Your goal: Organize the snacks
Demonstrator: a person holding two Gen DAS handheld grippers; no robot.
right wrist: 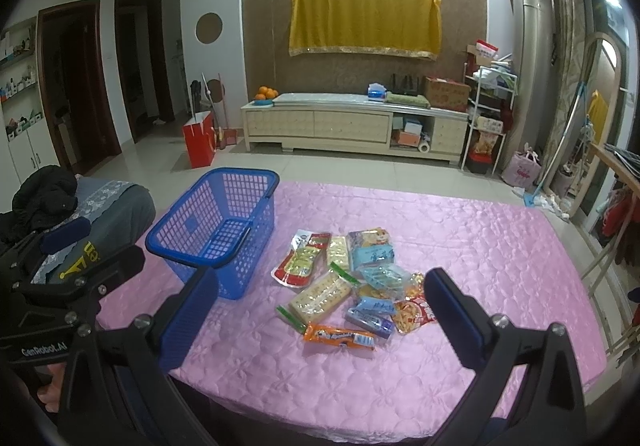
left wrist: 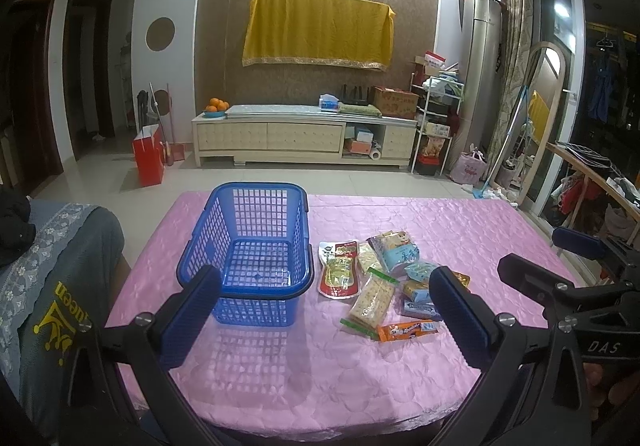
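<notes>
An empty blue plastic basket (left wrist: 248, 242) (right wrist: 218, 224) stands on the pink tablecloth, left of centre. To its right lies a loose pile of snack packets (left wrist: 384, 278) (right wrist: 348, 282): a red-edged pouch (left wrist: 338, 270), a long cracker pack (right wrist: 320, 296), an orange bar (right wrist: 338, 336) nearest the front, and several blue wrappers. My left gripper (left wrist: 326, 310) hovers open above the near table, between basket and pile, holding nothing. Over the near side of the pile my right gripper (right wrist: 320, 314) is likewise open and holds nothing.
The pink table (right wrist: 480, 246) has bare cloth at front and right. A grey-covered seat (left wrist: 60, 266) with black clothing sits at the left edge. A chair frame (right wrist: 608, 274) stands by the table's right side. Behind are a TV cabinet (left wrist: 304, 134) and a red bag (left wrist: 150, 154).
</notes>
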